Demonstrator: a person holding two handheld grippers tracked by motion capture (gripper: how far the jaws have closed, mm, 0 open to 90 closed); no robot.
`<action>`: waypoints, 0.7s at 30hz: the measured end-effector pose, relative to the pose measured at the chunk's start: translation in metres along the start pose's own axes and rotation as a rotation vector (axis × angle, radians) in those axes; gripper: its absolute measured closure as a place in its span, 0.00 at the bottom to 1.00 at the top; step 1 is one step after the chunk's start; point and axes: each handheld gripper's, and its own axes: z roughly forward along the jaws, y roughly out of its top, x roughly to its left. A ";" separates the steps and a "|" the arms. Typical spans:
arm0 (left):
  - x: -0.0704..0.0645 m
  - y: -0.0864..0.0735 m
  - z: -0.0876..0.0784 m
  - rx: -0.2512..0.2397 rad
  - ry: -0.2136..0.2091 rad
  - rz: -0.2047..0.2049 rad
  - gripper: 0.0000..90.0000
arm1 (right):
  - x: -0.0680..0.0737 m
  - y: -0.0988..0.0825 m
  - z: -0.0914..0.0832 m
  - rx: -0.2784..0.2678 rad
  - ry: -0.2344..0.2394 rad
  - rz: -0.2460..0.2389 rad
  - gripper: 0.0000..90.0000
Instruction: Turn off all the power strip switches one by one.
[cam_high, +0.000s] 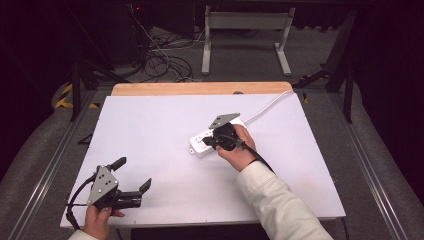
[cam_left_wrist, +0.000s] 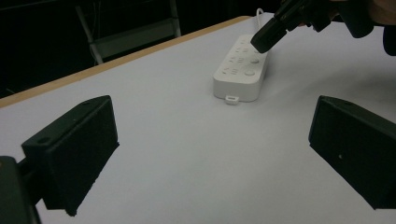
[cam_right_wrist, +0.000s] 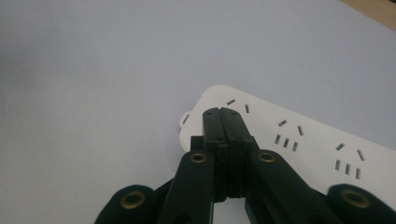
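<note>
Power strip (cam_high: 215, 138), white with a cord trailing to the far edge, lies near the middle of the white counter (cam_high: 165, 125). The right tongs (cam_high: 207, 143), pressed together with nothing between them, point down at its near end. The left tongs (cam_high: 133, 173), spread wide, rest at the counter's front left corner, well apart.

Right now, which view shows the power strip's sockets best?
The right gripper view: the power strip is close, its socket slots crisp beside the shut right tool. The left gripper view shows it farther off; the high view shows it small, partly behind the hand.
</note>
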 end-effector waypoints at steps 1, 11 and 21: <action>0.000 0.000 0.000 0.001 -0.001 0.001 0.02 | 0.000 0.000 0.002 0.004 -0.002 -0.002 1.00; 0.000 0.000 0.000 0.001 0.000 0.004 0.02 | -0.002 -0.003 0.016 0.027 -0.013 -0.005 1.00; 0.000 0.000 0.000 0.002 0.003 0.008 0.02 | -0.001 -0.006 0.026 0.050 -0.020 -0.012 1.00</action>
